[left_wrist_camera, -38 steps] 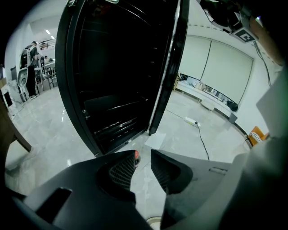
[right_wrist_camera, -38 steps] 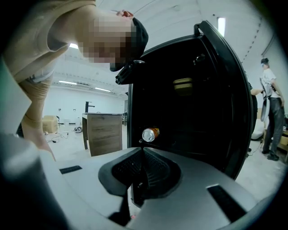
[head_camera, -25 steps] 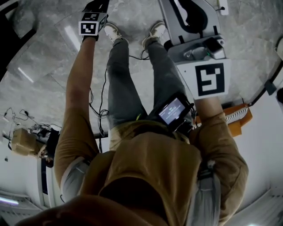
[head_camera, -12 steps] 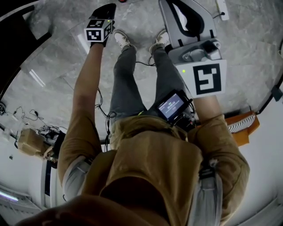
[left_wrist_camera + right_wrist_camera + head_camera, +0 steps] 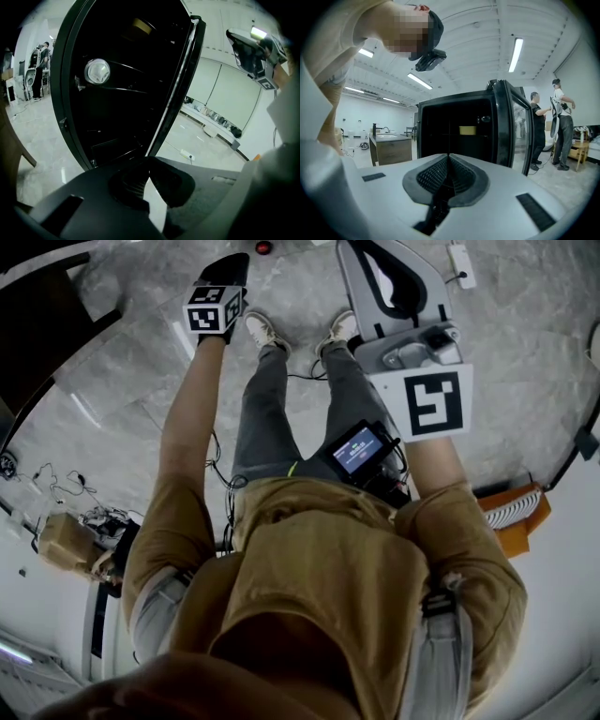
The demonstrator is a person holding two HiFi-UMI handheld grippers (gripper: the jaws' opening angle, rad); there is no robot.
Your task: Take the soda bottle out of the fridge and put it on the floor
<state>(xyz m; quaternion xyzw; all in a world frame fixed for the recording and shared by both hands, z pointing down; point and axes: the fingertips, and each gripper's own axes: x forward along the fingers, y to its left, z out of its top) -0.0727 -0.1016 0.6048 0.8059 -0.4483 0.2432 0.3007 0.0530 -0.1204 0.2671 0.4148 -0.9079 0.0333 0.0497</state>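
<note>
The left tool [image 5: 148, 168] and right tool [image 5: 449, 160] are both pressed together on nothing. What looks like the soda bottle [image 5: 263, 247], red cap up, stands on the floor [image 5: 122, 362] at 12 o'clock, outside the open fridge [image 5: 459, 126]. It is probably smooth, round and heavy if full, so mid-body is the safest place to grip.

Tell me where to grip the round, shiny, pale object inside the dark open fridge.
Probably grip the round shiny end, the only part showing; it faces the black fridge's open front. Come straight in from the front, jaws either side. The left gripper is shut: open it first.
</note>
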